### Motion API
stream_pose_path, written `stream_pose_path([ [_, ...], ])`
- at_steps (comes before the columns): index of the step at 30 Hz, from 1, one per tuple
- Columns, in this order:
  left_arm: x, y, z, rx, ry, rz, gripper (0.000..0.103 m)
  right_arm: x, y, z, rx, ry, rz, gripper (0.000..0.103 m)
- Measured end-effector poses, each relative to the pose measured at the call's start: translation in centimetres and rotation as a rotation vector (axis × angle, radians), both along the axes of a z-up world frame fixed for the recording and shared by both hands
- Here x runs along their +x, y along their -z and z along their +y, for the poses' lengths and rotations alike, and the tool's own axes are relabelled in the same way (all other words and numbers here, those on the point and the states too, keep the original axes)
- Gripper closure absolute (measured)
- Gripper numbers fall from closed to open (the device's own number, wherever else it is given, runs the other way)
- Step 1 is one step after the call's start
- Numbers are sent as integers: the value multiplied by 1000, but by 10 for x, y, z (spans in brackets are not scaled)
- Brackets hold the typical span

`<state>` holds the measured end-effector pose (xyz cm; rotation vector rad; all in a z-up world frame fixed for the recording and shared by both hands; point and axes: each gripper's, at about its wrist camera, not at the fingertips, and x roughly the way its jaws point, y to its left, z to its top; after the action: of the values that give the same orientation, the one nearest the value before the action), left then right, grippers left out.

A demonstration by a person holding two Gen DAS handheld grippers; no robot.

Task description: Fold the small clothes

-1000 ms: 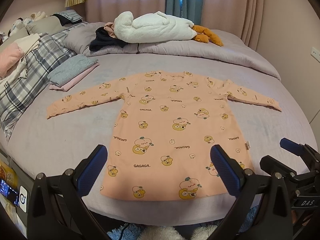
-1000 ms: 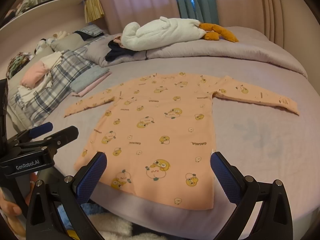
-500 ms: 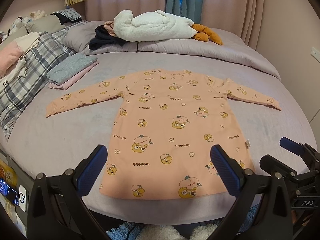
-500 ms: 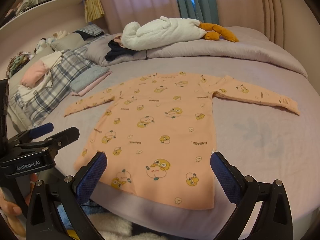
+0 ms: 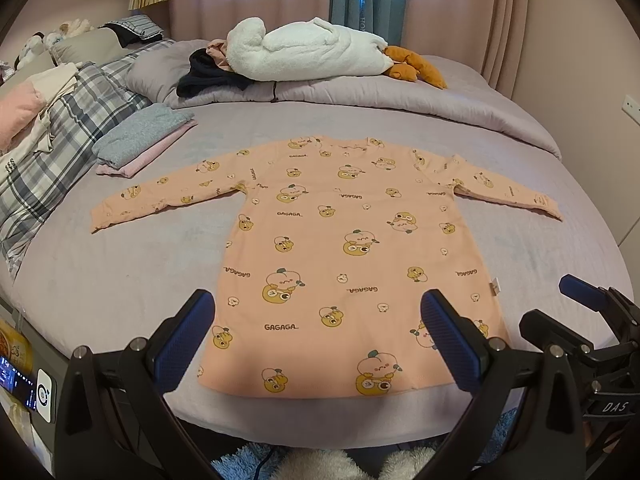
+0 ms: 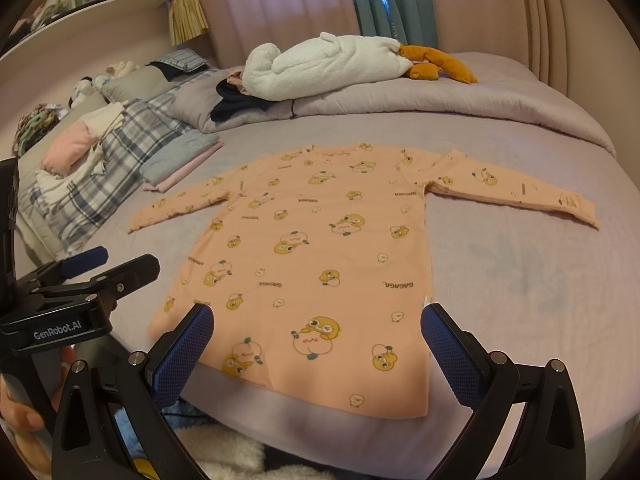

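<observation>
A small peach long-sleeved shirt (image 5: 344,248) with cartoon prints lies flat on the lilac bed, both sleeves spread out and its hem toward me. My left gripper (image 5: 318,320) hovers open over the hem, holding nothing. In the right wrist view the same shirt (image 6: 320,256) lies spread, and my right gripper (image 6: 316,336) stands open above its lower edge, empty. The right gripper's fingers (image 5: 580,298) show at the right edge of the left wrist view; the left gripper's fingers (image 6: 84,260) show at the left of the right wrist view.
A folded grey and pink stack (image 5: 144,140) lies beyond the left sleeve. A plaid blanket with clothes (image 5: 60,128) covers the bed's left side. A white plush (image 5: 312,54) and dark garment (image 5: 208,76) rest on the rolled duvet at the back. Bed edge is right below me.
The view has drifted slightly, so the shirt sits a touch higher in the left wrist view. Both grippers stay open; the shirt has not moved.
</observation>
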<state>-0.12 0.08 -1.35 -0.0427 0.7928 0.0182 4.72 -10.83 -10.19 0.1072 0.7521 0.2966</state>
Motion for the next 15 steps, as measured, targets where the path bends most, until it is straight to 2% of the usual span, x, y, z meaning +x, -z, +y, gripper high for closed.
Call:
stream_pose_path([
  [15, 2, -2, -3, 5, 7, 6, 0, -3, 5, 2, -9, 2, 0, 1],
])
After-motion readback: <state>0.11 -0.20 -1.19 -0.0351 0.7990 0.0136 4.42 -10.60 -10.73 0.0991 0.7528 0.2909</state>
